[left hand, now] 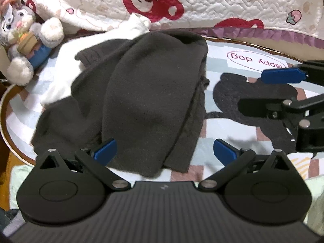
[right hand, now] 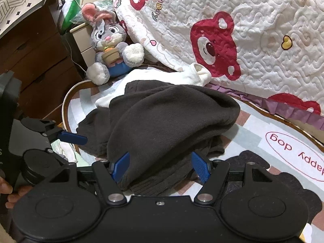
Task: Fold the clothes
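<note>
A dark grey knit sweater lies folded into a long bundle on a round patterned mat. Part of a white garment shows from under its far side. My left gripper hangs wide open over the sweater's near hem, and its pads touch nothing. My right gripper is open too. Seen from the left wrist, the right gripper hovers to the right of the sweater, over a black dog print and apart from the cloth. One blue finger of the left gripper shows at the sweater's left.
A plush rabbit sits at the mat's far left edge. A white quilt with red bears hangs along the far side. Dark wooden drawers stand to the left. A hand holds the left gripper.
</note>
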A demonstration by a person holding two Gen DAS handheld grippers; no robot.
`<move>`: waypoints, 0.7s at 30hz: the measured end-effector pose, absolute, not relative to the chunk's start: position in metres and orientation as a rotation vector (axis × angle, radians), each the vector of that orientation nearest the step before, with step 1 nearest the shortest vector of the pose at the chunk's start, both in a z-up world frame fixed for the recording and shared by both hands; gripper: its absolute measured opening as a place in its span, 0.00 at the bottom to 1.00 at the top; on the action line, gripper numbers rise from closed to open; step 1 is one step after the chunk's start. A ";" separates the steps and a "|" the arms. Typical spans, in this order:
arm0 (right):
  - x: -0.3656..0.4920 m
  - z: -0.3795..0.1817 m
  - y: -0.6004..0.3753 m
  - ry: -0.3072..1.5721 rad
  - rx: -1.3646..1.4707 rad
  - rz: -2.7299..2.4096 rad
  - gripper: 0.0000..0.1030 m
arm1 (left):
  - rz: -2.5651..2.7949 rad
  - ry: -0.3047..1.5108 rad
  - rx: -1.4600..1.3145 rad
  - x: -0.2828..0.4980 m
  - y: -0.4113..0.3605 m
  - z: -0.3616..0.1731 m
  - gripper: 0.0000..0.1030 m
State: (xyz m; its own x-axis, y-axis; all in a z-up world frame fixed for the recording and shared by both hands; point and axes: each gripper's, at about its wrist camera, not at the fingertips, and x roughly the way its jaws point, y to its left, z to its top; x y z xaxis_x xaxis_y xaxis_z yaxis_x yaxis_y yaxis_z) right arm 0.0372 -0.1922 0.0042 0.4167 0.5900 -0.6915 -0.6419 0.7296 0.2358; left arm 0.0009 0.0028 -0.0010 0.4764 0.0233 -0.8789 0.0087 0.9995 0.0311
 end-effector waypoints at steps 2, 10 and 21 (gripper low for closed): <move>0.038 0.005 -0.193 0.839 -0.072 0.770 0.70 | 0.010 1.084 0.012 0.001 0.004 -0.003 0.97; 0.030 0.012 -0.195 0.807 -0.103 0.775 0.71 | 0.001 1.060 0.032 -0.004 0.012 -0.004 0.97; 0.021 0.017 -0.197 0.798 -0.104 0.776 0.73 | 0.003 1.027 0.019 -0.011 0.016 0.005 0.97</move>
